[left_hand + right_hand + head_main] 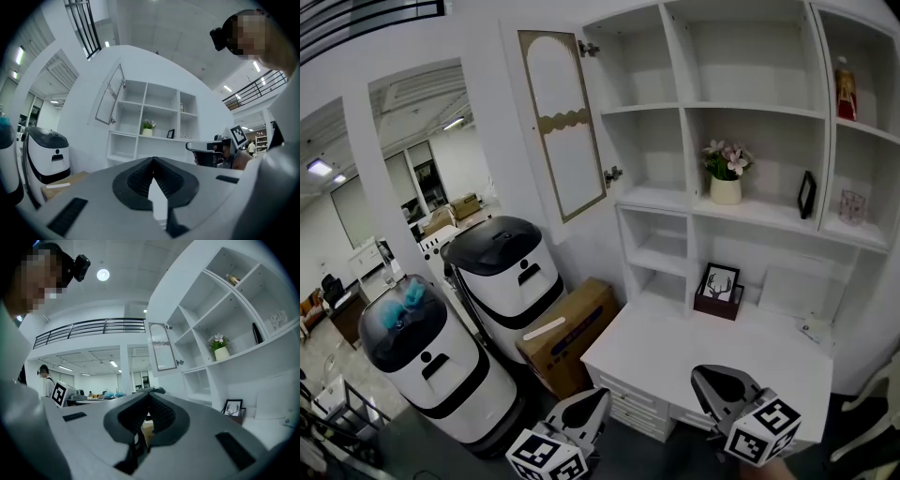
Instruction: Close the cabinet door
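The door (565, 131) is hanging wide open at the upper left corner of the shelf unit (684, 108), swinging out to the left on two hinges (613, 174) and showing its arched, gold-edged panel to the head view; the compartments behind it are standing bare. Both tools are hovering low in the head view, well apart from the door and touching nothing. The left gripper (603, 394) is pointing level toward the shelves with its jaws pressing together at the tips, and its own view is showing nothing between the ribbed pads. The right gripper (700, 374) is sitting just over the front edge of the desk (675, 347), likewise pointing level, its jaws fully together and holding nothing. A flowerpot (726, 187) with pink blooms is standing in the middle compartment, with a small black frame (806, 194) leaning to its right on the same shelf. A bottle (845, 91) is standing in the top right compartment and a glass (851, 204) in the one below it. A deer picture (719, 284) is resting at the back of the desk, under the flowerpot's shelf. To the left of the desk a cardboard box (572, 333) is lying on the floor, touching a white and black robot (511, 281), and a second robot (431, 366) with blue items under its dark top is standing nearer the camera.
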The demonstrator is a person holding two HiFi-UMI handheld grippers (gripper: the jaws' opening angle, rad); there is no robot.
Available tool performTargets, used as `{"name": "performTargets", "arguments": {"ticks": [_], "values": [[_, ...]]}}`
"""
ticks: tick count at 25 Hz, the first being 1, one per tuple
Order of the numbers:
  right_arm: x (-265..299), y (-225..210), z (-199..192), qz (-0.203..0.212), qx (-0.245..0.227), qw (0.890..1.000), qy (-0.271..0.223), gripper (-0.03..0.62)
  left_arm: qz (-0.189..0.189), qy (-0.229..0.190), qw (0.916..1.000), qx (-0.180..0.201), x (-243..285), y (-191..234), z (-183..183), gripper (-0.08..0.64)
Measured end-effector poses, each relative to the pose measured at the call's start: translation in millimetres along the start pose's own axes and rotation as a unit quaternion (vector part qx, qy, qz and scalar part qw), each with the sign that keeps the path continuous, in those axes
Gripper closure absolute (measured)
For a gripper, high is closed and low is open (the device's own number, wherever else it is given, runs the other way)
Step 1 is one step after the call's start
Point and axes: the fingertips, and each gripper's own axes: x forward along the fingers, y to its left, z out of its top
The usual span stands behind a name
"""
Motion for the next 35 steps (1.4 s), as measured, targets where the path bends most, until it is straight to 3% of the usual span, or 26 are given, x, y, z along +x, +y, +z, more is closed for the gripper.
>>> {"name": "performTargets", "arguments": {"ticks": [15, 35], "values": [[50, 9, -1, -0.022, 0.005, 1.000, -0.002, 0.588, -0.014, 0.004, 0.9999, 0.000, -2, 57, 10, 0.555], [149, 41, -8, -0.033, -0.004, 0.999, 0.006, 0.588, -0.016, -0.009, 0.9998, -0.012, -18, 163, 26, 0.555]]}}
